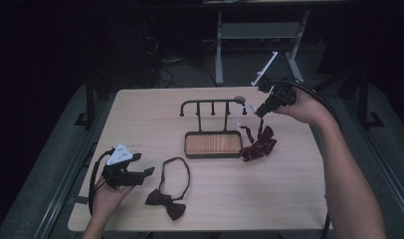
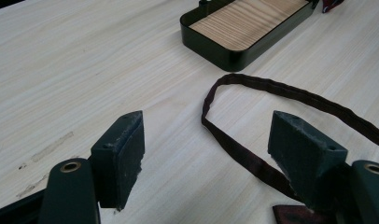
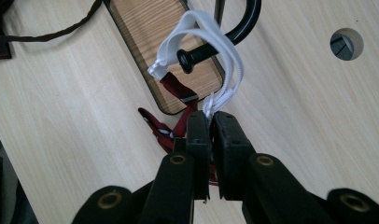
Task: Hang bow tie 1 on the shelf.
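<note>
A black hook rack rises from a wooden-bottomed tray at the table's middle. My right gripper is shut on the white elastic strap of a red striped bow tie. That strap loops over the rack's right-end hook, and the tie hangs down beside the tray. A dark maroon bow tie lies near the front edge, its strap loop spread toward the tray. My left gripper rests open at the front left, and the strap runs past its right jaw.
A round cable hole sits in the tabletop behind the rack's right end. A white desk frame and cables stand on the floor beyond the far edge. Bare wood stretches left of the tray.
</note>
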